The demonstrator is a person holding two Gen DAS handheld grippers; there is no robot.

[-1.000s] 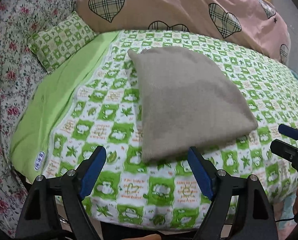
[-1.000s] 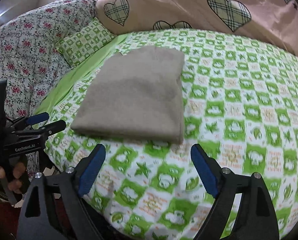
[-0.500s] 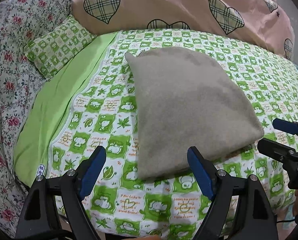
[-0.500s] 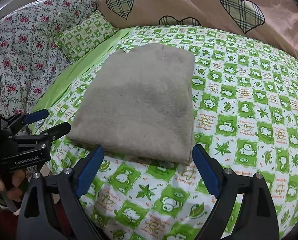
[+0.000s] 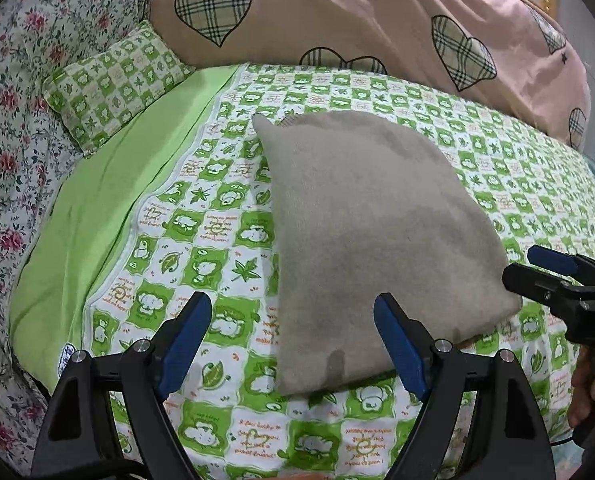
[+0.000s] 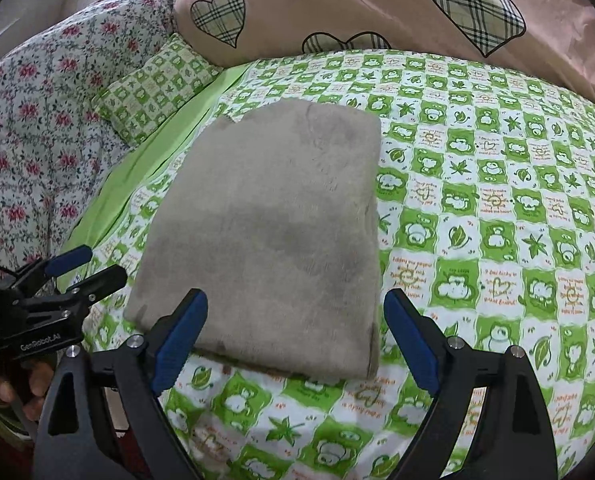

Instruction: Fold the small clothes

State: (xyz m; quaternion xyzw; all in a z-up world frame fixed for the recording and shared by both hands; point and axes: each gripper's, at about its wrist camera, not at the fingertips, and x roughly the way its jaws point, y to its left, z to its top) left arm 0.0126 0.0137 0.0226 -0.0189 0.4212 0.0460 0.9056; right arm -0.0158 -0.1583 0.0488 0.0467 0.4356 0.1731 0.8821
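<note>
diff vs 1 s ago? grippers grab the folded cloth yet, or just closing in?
Just closing in. Both the left gripper and the right gripper moved forward toward the folded grey fleece cloth, whose near edge now sits between their open fingers; nothing gripped or released. The cloth lies in the same folded shape on the green-and-white checked bedsheet, and the small checked pillow is unmoved.

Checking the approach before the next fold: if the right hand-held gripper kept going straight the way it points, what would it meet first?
Probably the near edge of the folded grey cloth: it lies between the open fingers of the right hand-held gripper. Height above the bed is unclear.
</note>
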